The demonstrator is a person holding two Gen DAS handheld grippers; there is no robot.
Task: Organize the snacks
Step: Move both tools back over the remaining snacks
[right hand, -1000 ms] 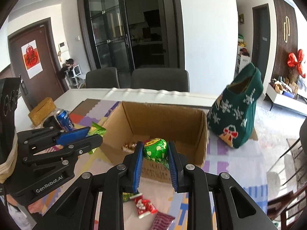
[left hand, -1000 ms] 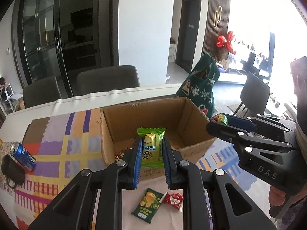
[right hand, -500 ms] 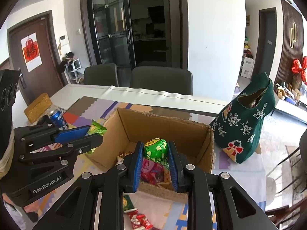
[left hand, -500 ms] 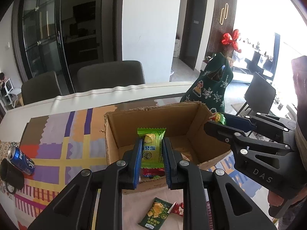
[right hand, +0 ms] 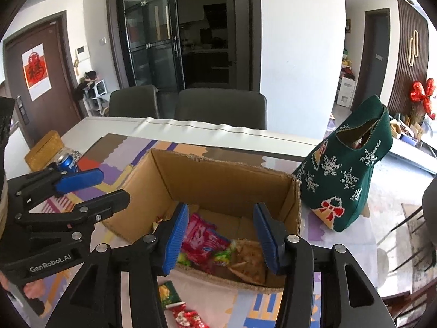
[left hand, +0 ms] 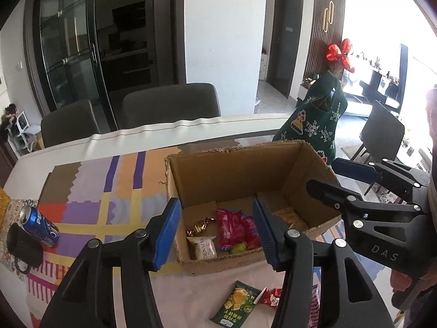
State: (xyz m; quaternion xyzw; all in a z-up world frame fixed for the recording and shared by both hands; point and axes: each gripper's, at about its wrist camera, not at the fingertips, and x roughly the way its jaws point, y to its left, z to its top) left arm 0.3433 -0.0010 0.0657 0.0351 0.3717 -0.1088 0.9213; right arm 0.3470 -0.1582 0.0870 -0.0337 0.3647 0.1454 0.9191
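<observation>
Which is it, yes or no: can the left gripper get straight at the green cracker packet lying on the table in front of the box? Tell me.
Probably yes. The left gripper is open and empty above the cardboard box, and the green cracker packet lies uncovered just below, with only a red candy beside it.

- Setting: a home, open dining and living area.
- Dining surface point(right hand: 114, 125) with patterned mat point(left hand: 90, 188); two padded grey chairs point(right hand: 221, 106) at its far edge.
- Black-framed glass sliding doors point(right hand: 153, 35) behind the chairs, opening onto a dim kitchen-like room.
- Brown entry door point(right hand: 35, 82) bearing a red paper character poster point(right hand: 36, 71).
- Christmas-stocking bag point(right hand: 352, 180) at the surface's right edge; red bow point(left hand: 340, 54) on slatted wood wall.
</observation>
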